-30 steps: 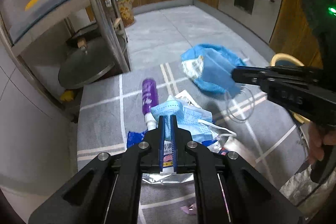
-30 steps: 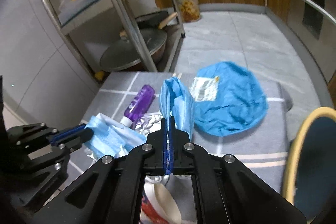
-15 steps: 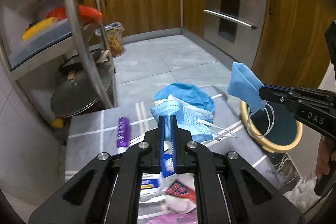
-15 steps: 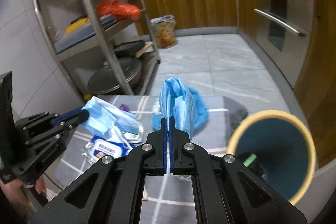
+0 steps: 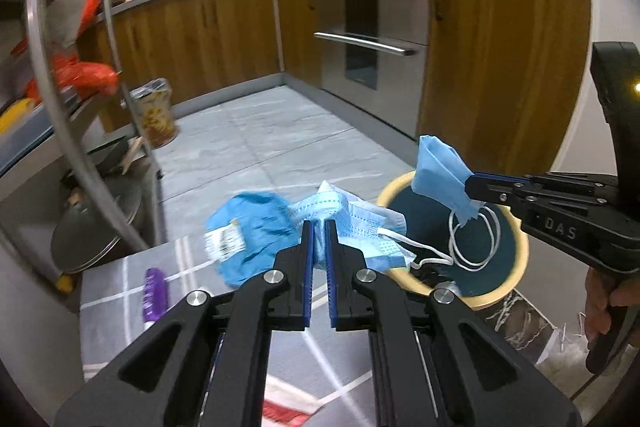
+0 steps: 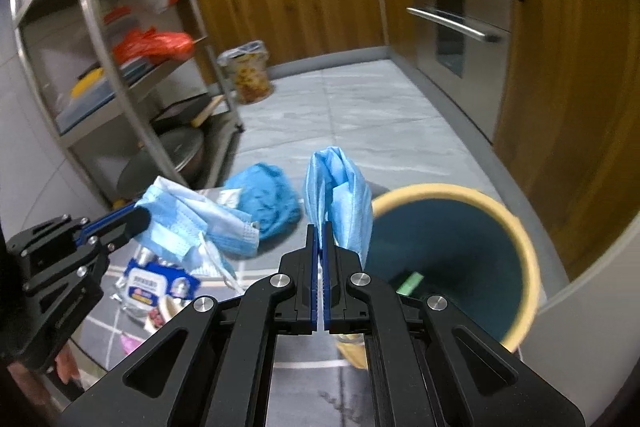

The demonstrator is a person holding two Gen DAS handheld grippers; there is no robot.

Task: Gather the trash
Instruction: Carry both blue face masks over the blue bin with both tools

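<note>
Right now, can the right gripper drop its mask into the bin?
Probably yes. The right gripper is shut on a blue mask that hangs beside the bin's open rim, and nothing sits between them. The bin has no lid, so a short move over should do it.

**Inventory of visible items, by kind**

Grippers: 2, the left gripper (image 5: 319, 227) and the right gripper (image 6: 320, 229). Face masks: 2, a crumpled mask (image 5: 352, 219) and a folded mask (image 6: 340, 187), 1 in each gripper. Blue cap with label (image 5: 248, 231): 1. Purple bottle (image 5: 154, 293): 1. Round bin (image 6: 524, 259) with cream rim: 1. Blue-and-white packet (image 6: 154, 283): 1. Metal shelf rack (image 6: 120, 67): 1. Red bags (image 6: 156, 45) on the rack: at least 1. Patterned container (image 6: 250, 75) on the floor: 1. Oven handles (image 6: 452, 23): 2.
</note>
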